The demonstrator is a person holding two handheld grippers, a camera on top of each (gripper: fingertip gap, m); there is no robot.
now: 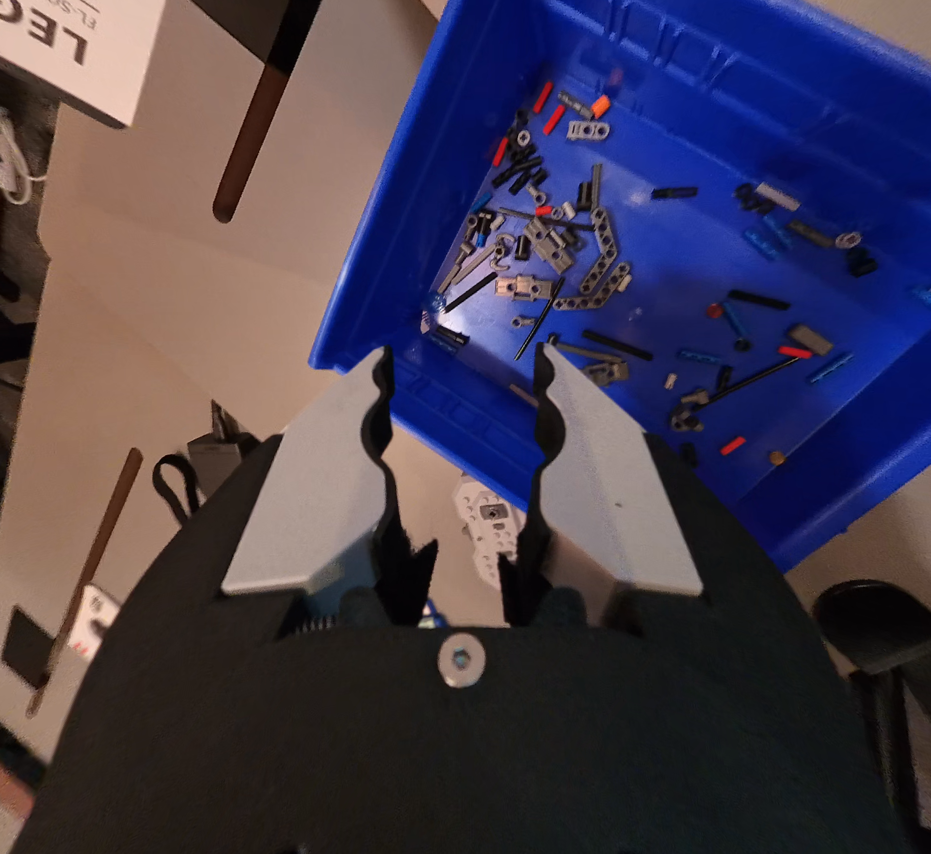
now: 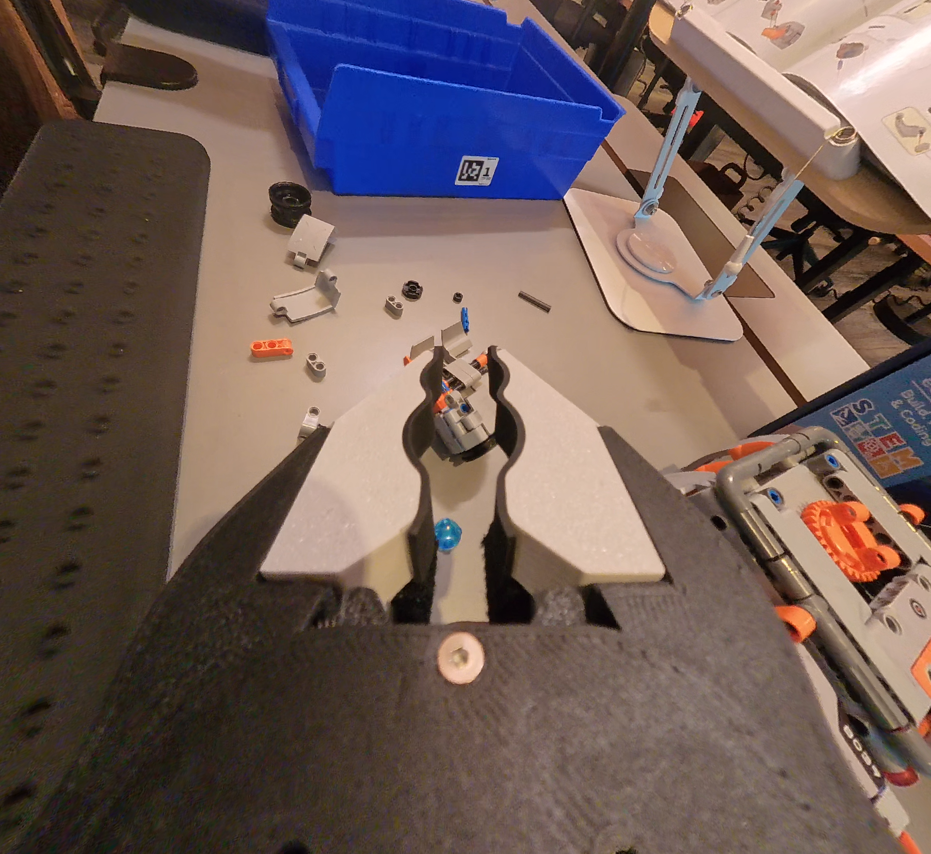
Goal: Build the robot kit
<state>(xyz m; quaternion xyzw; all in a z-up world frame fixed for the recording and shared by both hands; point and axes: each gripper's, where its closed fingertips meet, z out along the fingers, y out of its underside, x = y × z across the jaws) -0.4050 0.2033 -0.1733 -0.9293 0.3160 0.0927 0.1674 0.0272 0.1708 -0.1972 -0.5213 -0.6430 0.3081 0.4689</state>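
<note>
My left gripper [image 1: 463, 351] is open and empty, hovering over the near corner of a blue bin [image 1: 831, 492]. The bin holds several small grey, black, red and blue building parts [image 1: 554, 245]. My right gripper [image 2: 467, 352] is closed to a narrow gap around a small grey assembly [image 2: 461, 421] with orange and blue bits, low over the grey table. A clear blue stud [image 2: 447, 533] lies on the table under the fingers. The blue bin also shows in the right wrist view [image 2: 453, 134], farther back.
Loose parts lie ahead of the right gripper: an orange beam [image 2: 271, 347], grey panels [image 2: 307, 301], a black wheel [image 2: 288, 203] and a black pin [image 2: 534, 302]. A stand on a white base [image 2: 670, 285] holds an instruction booklet on the right. A grey and orange model [image 2: 831, 568] sits near right, a black foam pad [image 2: 90, 326] left. One gripper's finger ends stand about 45 centimetres off the other's. The clear blue stud [image 2: 447, 533] lies some 12 centimetres from my right tips, 45 centimetres from my left tips.
</note>
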